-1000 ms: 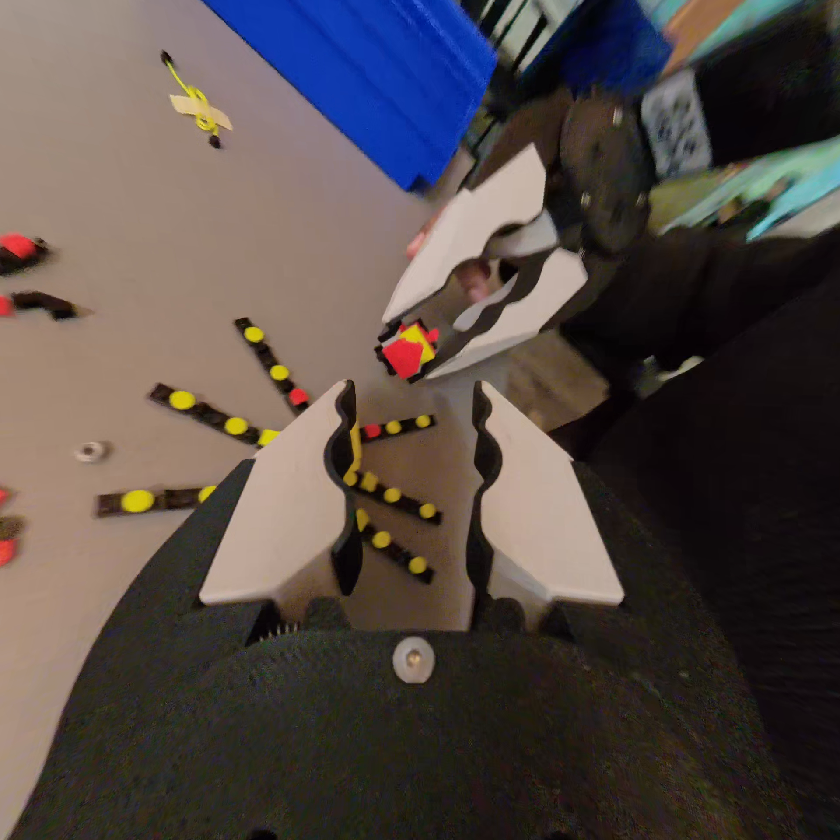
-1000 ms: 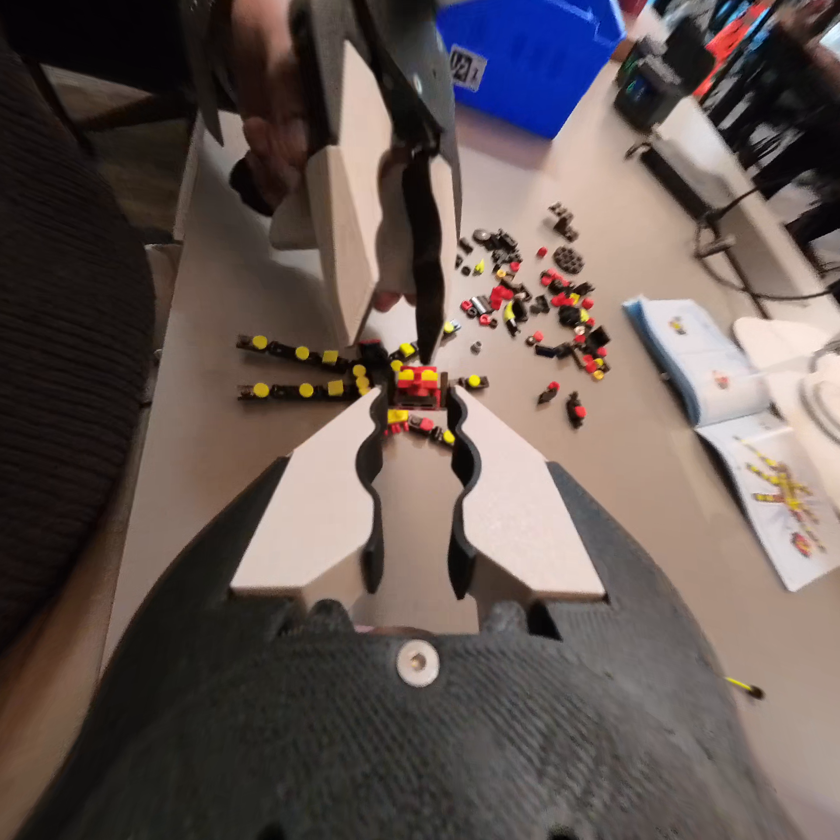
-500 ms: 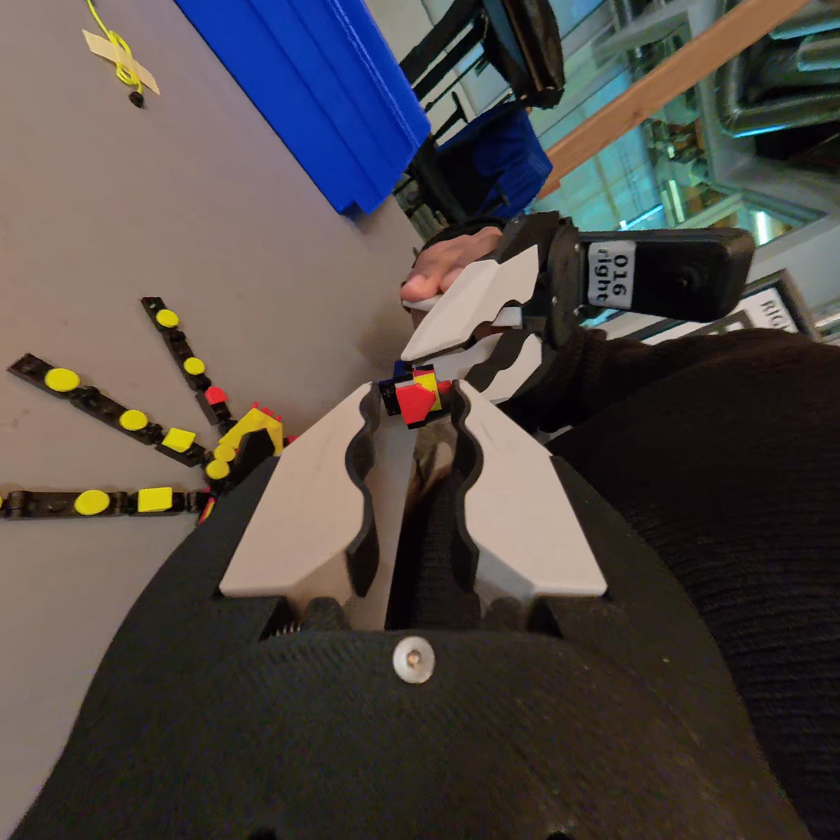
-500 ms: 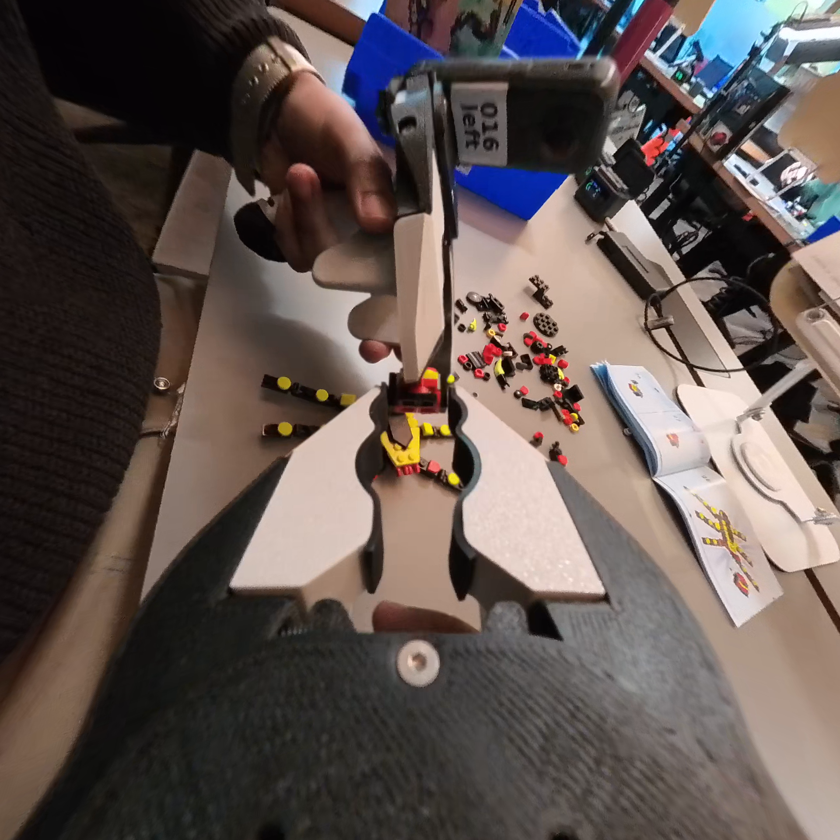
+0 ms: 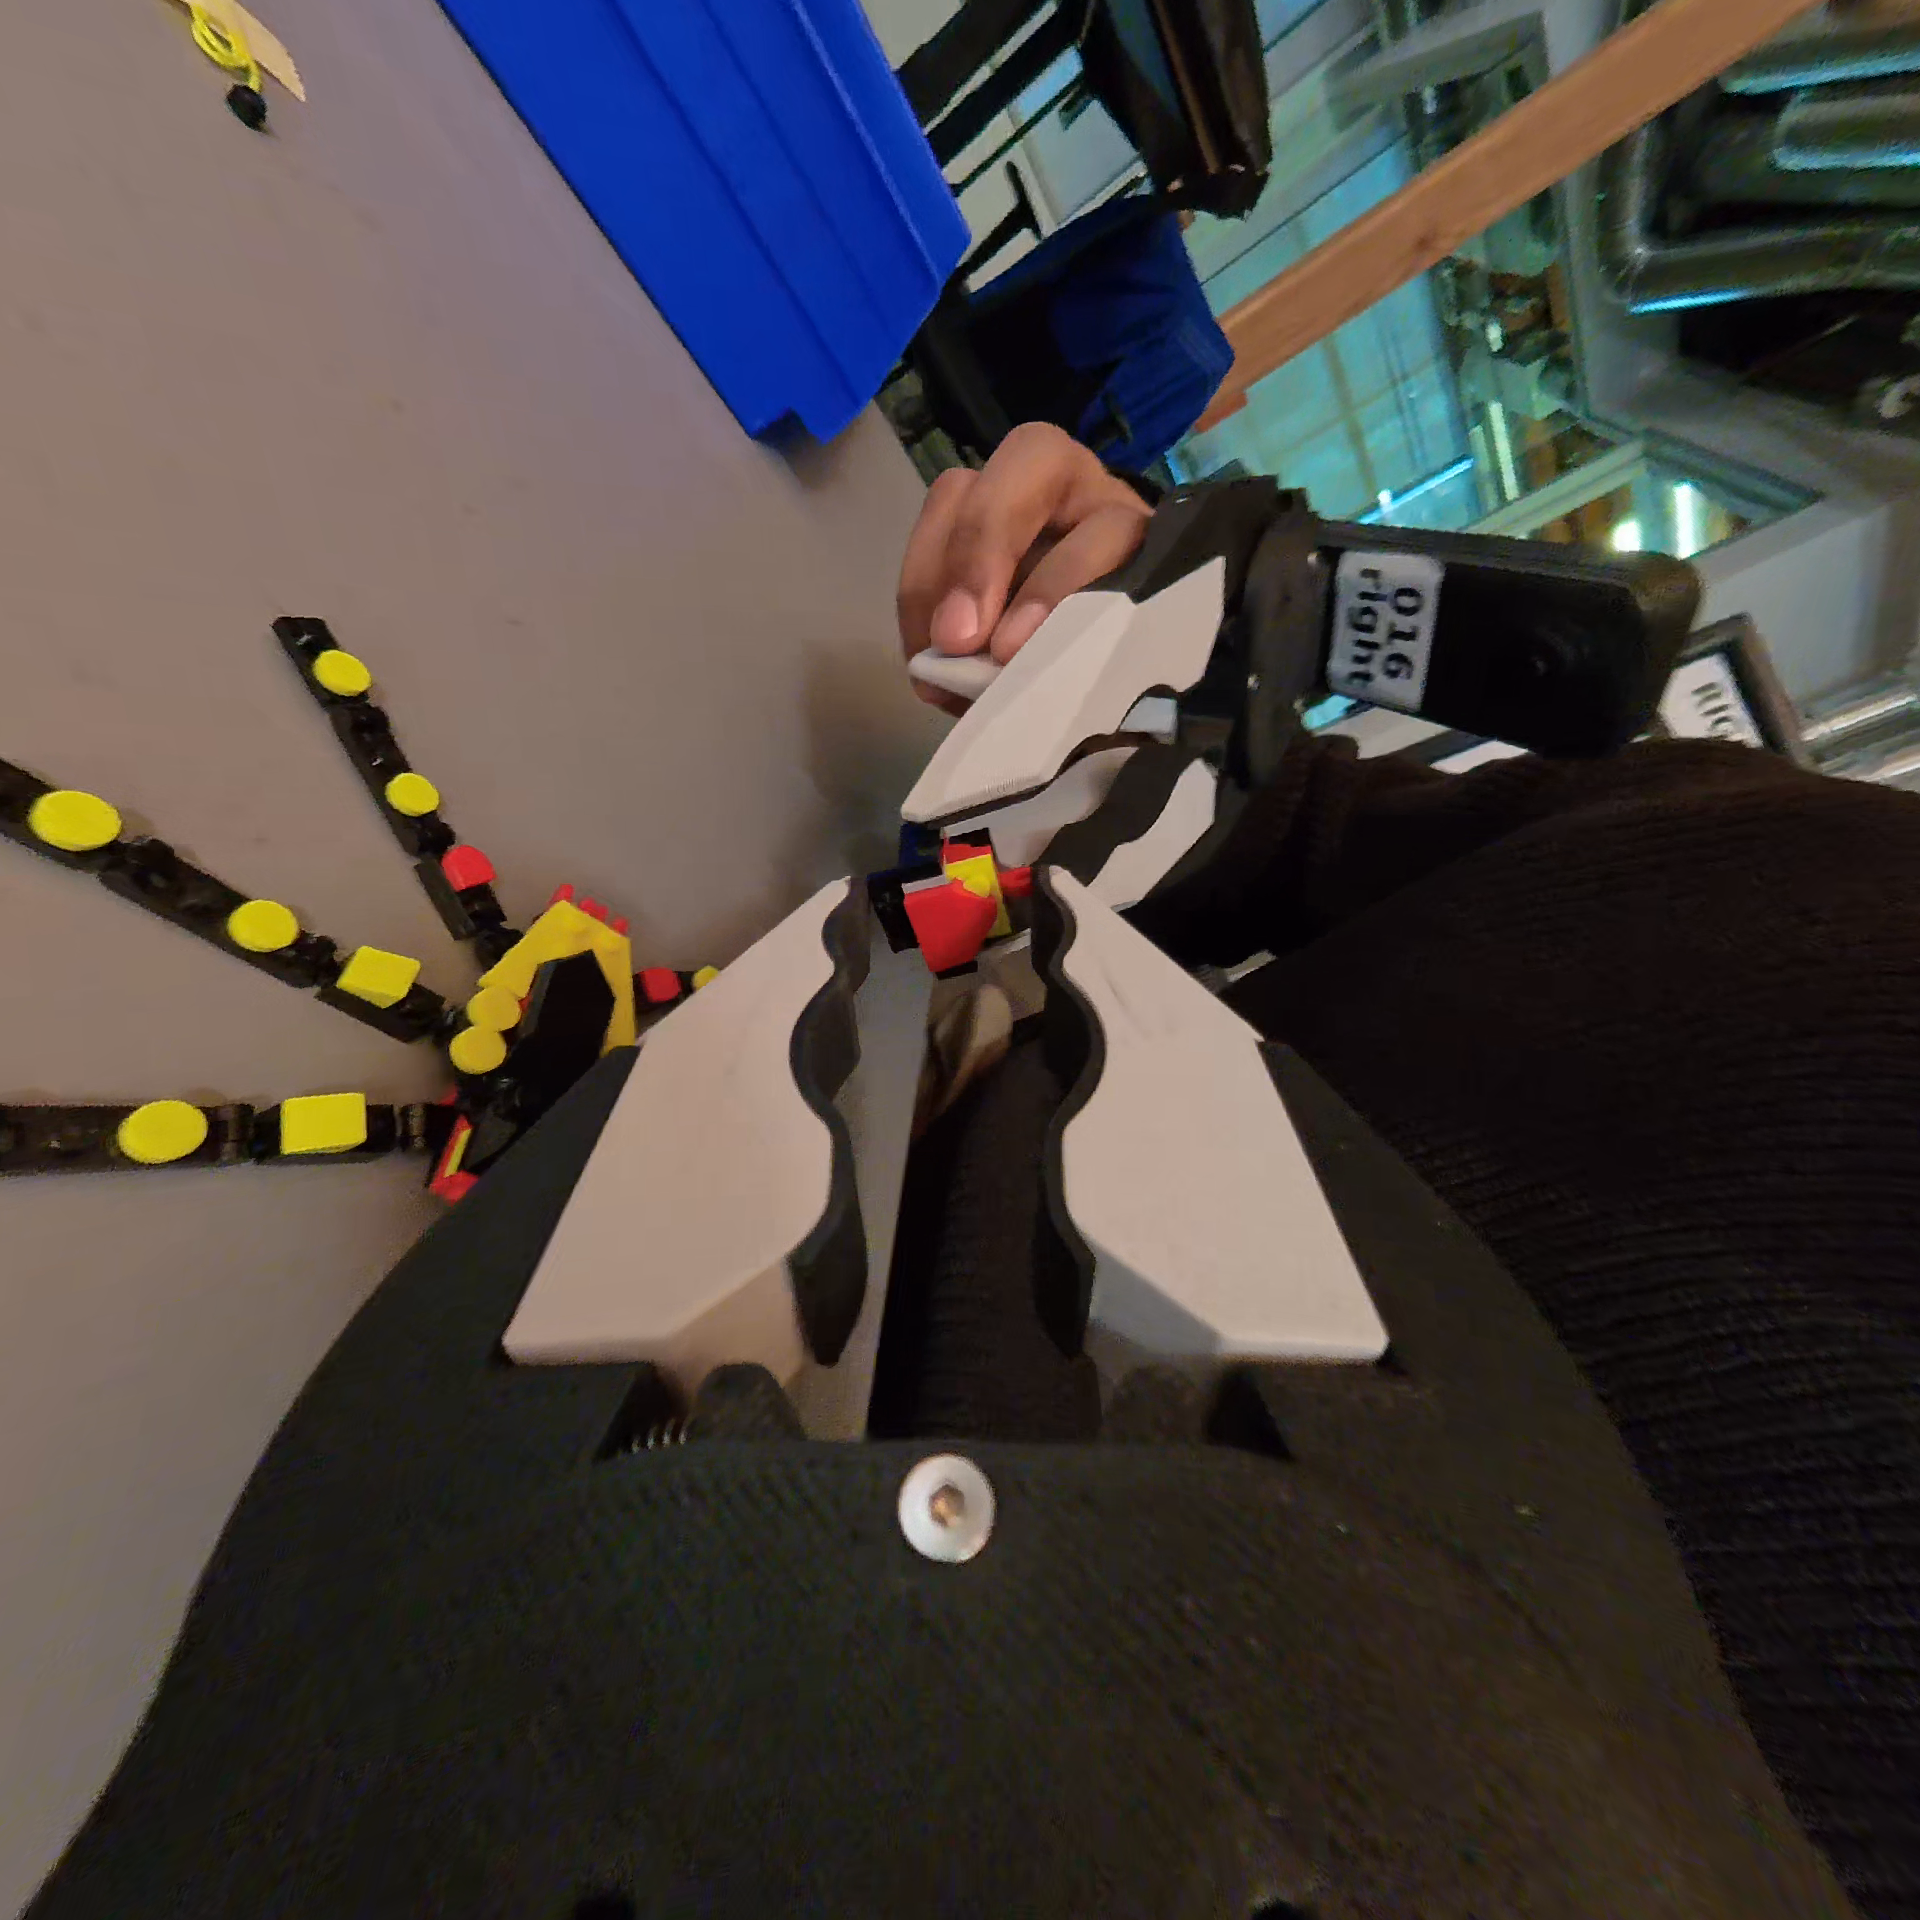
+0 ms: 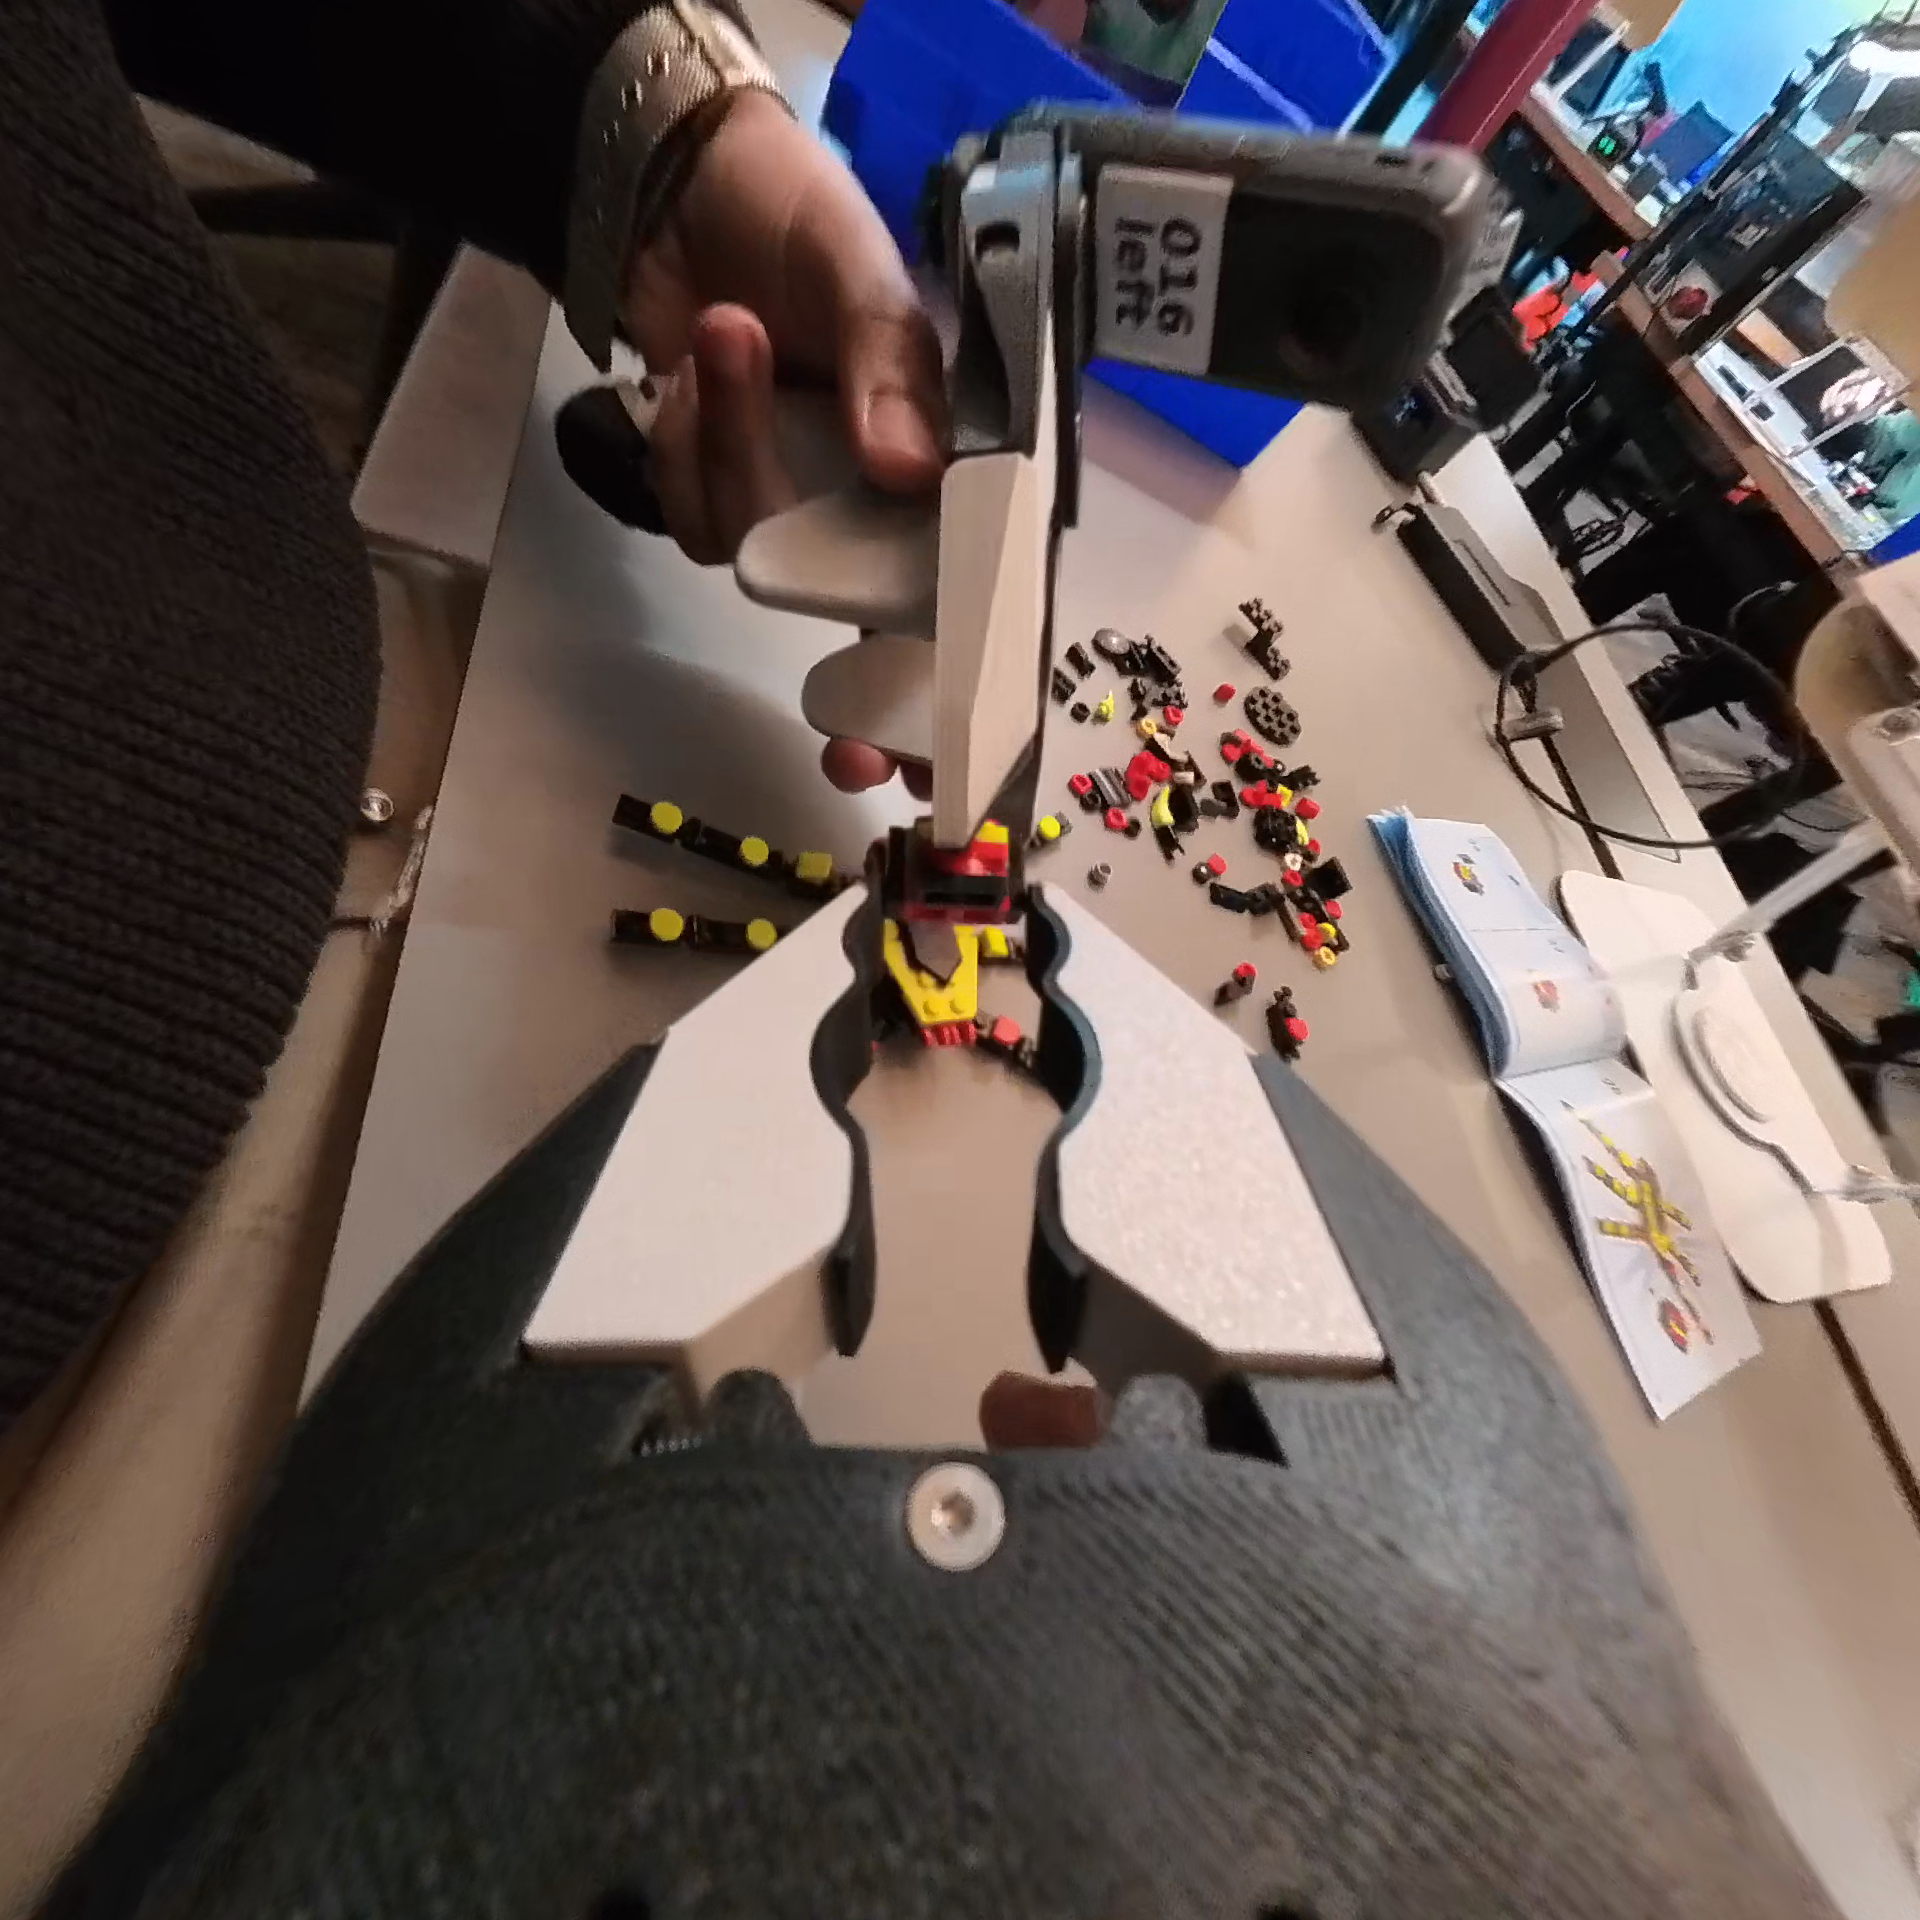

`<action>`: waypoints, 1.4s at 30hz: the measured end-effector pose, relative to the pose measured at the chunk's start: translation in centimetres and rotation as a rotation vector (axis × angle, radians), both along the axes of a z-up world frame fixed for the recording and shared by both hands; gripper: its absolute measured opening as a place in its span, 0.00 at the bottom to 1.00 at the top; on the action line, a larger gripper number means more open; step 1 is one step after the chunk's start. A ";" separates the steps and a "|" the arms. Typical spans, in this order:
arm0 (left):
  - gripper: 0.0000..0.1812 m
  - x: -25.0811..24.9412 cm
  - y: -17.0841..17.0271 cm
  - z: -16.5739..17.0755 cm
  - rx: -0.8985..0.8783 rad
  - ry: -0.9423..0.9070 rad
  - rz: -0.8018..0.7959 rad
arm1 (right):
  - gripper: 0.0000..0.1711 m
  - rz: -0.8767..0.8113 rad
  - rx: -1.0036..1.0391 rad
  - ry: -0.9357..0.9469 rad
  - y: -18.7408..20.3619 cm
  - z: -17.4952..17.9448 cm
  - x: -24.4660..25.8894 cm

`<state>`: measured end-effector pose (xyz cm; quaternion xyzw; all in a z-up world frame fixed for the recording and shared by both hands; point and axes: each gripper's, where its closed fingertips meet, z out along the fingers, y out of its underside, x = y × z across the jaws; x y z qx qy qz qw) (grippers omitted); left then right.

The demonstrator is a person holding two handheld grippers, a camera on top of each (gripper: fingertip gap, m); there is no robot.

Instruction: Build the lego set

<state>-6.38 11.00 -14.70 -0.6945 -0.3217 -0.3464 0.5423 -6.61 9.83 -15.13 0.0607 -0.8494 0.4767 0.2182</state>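
Currently both the left gripper (image 5: 951, 904) and right gripper (image 6: 945, 902) clamp one red-yellow block (image 5: 951, 920) above the spider body (image 6: 930, 987), whose legs (image 5: 260, 930) are attached, while loose bricks (image 6: 1216, 800) beyond it remain unplaced.

Two grippers (image 6: 951, 914) (image 6: 982, 821) meet above the table (image 6: 644, 727). One booklet (image 6: 1558, 1049) lies open beside one loose brick pile (image 6: 1216, 800). One blue bin (image 5: 717, 177).

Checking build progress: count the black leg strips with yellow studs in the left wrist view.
3, fanned out left of the left claw: upper strip, middle strip, lower strip. More may be hidden behind the claw.
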 end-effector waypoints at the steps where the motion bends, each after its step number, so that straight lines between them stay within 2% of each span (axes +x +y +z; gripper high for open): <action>1: 0.16 0.0 0.0 -0.3 -0.022 0.022 0.003 | 0.15 -0.005 0.035 0.018 0.0 -0.4 -0.1; 11: 0.16 -0.3 0.2 -1.9 -0.138 0.147 0.030 | 0.15 -0.051 0.219 0.093 0.5 -2.4 -0.9; 14: 0.19 -0.3 0.1 -1.6 -0.124 0.147 0.022 | 0.15 -0.060 0.209 0.024 0.8 -2.6 -1.2; 22: 0.20 -0.7 -0.2 -1.7 -0.137 0.164 0.028 | 0.15 -0.080 0.135 -0.111 1.4 -2.4 -1.6; 26: 0.22 -1.8 -1.4 -2.5 -0.248 0.320 0.056 | 0.15 -0.121 0.207 -0.207 2.5 -4.2 -2.3; 32: 0.29 -2.9 -2.6 -5.5 -0.522 0.647 0.041 | 0.15 -0.102 0.295 -0.427 3.0 -6.6 -2.4; 36: 0.24 -2.6 -2.7 -6.9 -0.603 0.745 -0.008 | 0.15 -0.033 0.287 -0.517 2.7 -6.5 -2.9; 39: 0.18 -2.5 -2.6 -7.3 -0.601 0.741 -0.025 | 0.15 0.008 0.321 -0.542 2.7 -7.0 -3.2; 42: 0.17 -2.5 -2.6 -7.3 -0.591 0.732 -0.031 | 0.15 0.038 0.341 -0.563 2.5 -7.4 -3.1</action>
